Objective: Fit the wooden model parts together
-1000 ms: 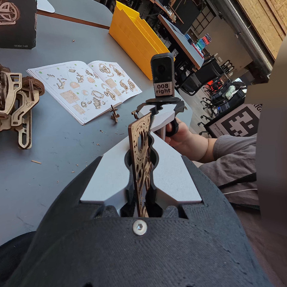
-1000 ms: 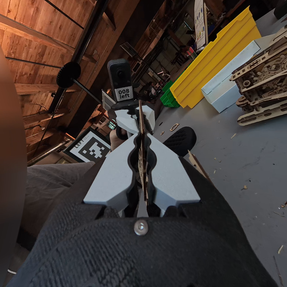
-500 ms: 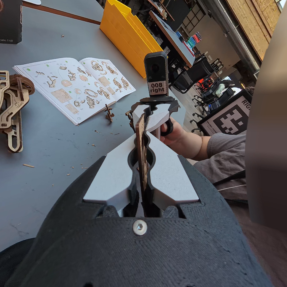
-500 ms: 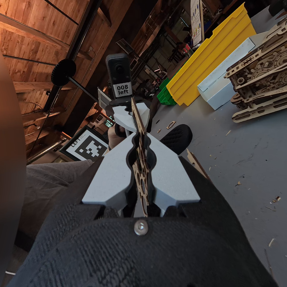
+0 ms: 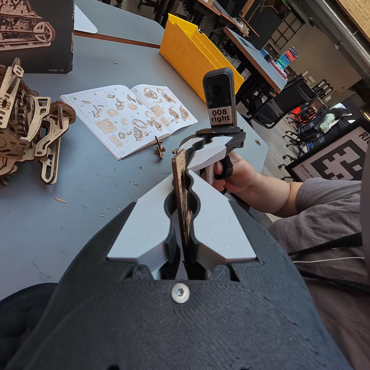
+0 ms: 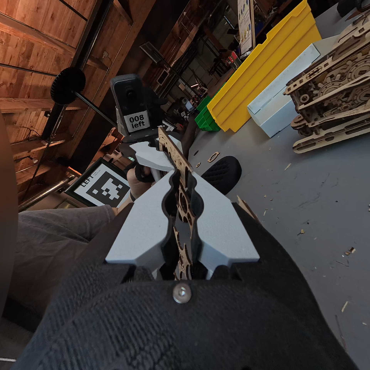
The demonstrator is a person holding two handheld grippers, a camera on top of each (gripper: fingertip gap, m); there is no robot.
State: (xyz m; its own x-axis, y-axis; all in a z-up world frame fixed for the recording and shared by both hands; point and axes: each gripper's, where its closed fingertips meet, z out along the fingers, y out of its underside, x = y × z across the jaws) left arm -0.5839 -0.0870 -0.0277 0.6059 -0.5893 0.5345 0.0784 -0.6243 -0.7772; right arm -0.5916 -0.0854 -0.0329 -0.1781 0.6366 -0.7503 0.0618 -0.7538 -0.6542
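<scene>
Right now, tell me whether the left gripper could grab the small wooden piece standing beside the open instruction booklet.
Probably not: the left gripper is shut on the laser-cut wooden sheet, leaving no free jaws.

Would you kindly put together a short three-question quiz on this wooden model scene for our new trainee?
1. True or false: both the left gripper and the right gripper are shut on the same wooden sheet.
2. Multiple choice: the open instruction booklet lies A) inside the yellow bin, B) flat on the grey table, C) on top of the assembled wooden model.
3. Fill in: the wooden sheet is held ____ on, its thin side towards the left wrist camera.

Key: 1 true; 2 B; 3 edge.
</scene>
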